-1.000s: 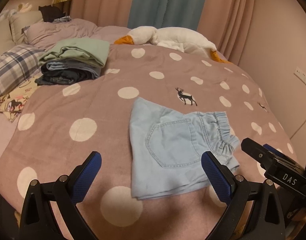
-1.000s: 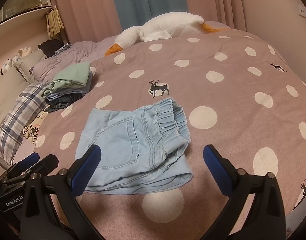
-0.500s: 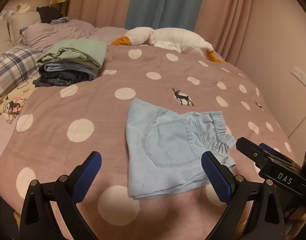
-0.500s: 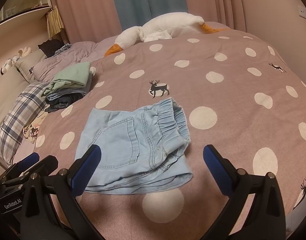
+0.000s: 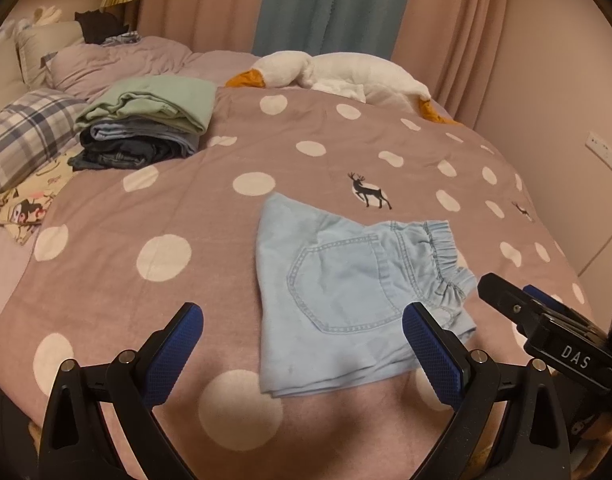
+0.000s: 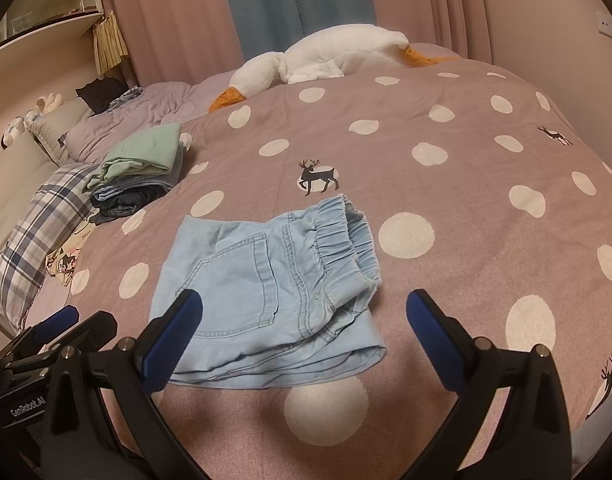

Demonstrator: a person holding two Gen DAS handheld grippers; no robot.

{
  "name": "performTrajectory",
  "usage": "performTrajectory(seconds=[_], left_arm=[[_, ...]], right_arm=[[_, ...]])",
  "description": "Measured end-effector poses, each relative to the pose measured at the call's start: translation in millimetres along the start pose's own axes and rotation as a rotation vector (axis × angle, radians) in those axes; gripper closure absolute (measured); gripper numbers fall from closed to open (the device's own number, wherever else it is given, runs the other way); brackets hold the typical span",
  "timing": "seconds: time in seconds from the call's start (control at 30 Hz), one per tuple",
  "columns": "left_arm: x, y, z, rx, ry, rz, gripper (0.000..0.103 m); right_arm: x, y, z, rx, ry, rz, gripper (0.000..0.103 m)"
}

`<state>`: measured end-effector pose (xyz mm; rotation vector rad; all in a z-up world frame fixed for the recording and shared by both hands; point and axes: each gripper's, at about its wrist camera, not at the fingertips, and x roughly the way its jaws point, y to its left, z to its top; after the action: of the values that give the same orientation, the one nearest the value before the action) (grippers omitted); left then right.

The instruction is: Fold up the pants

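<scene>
Light blue denim pants (image 5: 346, 292) lie folded into a compact bundle on the pink polka-dot blanket (image 5: 158, 216), back pocket up and elastic waistband to the right. They also show in the right wrist view (image 6: 266, 292). My left gripper (image 5: 302, 344) is open and empty, held above the blanket just in front of the bundle. My right gripper (image 6: 302, 332) is open and empty, held over the bundle's near edge. Each gripper shows at the edge of the other's view.
A stack of folded clothes (image 5: 146, 128) with a green piece on top sits at the back left, also in the right wrist view (image 6: 142, 172). A white plush goose (image 5: 338, 76) lies at the far end. A plaid pillow (image 5: 22, 136) lies on the left. Curtains hang behind.
The left gripper has drifted slightly, so the pants sit a little further left in its view. The right gripper view is nearly unchanged. Both grippers stay open.
</scene>
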<state>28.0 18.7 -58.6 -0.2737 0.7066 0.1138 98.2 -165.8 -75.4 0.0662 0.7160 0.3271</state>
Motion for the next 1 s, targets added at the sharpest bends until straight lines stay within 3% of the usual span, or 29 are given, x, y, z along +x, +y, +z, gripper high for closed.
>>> performTrajectory(seconds=[1.0], left_arm=[[1.2, -0.5, -1.0, 0.010, 0.003, -0.002, 0.004]], right_arm=[[2.1, -0.7, -1.4, -0.001, 0.008, -0.007, 0.000]])
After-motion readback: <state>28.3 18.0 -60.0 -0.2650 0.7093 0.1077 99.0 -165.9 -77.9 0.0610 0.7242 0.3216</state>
